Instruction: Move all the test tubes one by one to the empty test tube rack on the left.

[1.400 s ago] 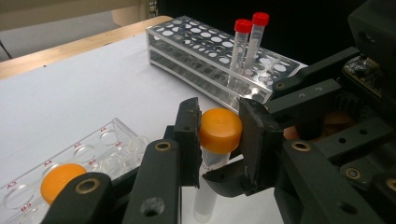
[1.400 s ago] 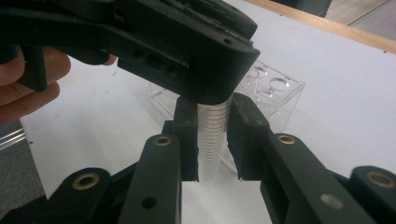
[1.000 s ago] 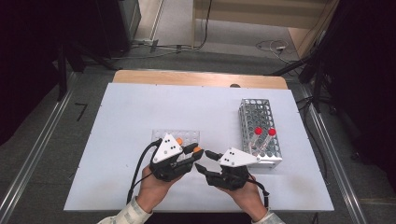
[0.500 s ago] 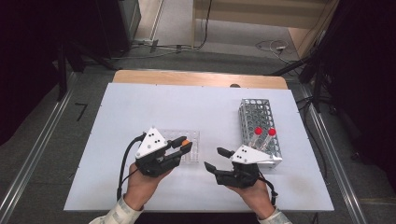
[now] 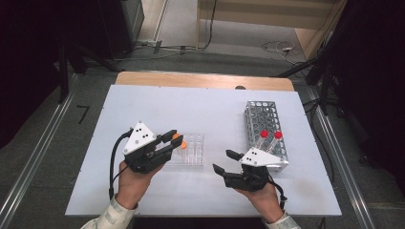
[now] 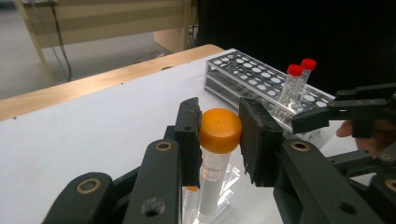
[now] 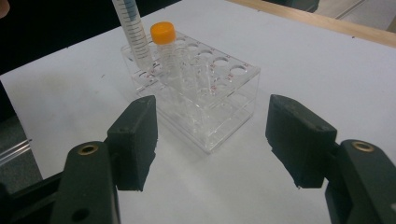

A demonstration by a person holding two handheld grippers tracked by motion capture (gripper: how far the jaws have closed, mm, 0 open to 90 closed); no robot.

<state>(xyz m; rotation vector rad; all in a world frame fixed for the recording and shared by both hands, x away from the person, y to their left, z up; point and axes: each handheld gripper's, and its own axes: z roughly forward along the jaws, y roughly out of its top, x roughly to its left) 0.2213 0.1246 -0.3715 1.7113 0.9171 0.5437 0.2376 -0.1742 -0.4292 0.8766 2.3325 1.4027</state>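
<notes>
Since the earlier frame my two hands have drawn apart: the left gripper [image 5: 168, 141] has gone left to the clear rack [image 5: 195, 151], and the right gripper [image 5: 226, 161], whose jaws have just been opening, now sits near the front of the table with nothing between them.

From the high view, I see the left gripper at the left end of the clear rack, clenched on an orange-capped tube [image 5: 176, 137]. A second orange cap [image 5: 183, 144] shows just beside it in the rack. The metal rack [image 5: 265, 121] stands to the right on the white table [image 5: 200, 107], with two red-capped tubes [image 5: 269, 136] upright in its near part. The right gripper lies just in front of that rack — its jaws are spread and point left.

From the left gripper view, both pads press the sides of the orange cap [image 6: 220, 129], and the tube hangs upright below it over the clear rack. Behind, the metal rack [image 6: 243, 74] and the red-capped tubes [image 6: 299, 81] are visible, also the right gripper [image 6: 322, 114] at the right edge.

From the right gripper view, the jaws stand wide and empty. Between them, farther off, is the clear rack [image 7: 219, 109]; one orange-capped tube [image 7: 164, 46] stands in it, and another tube [image 7: 133, 30] stands tilted just beside — its top is cut off by the edge.
</notes>
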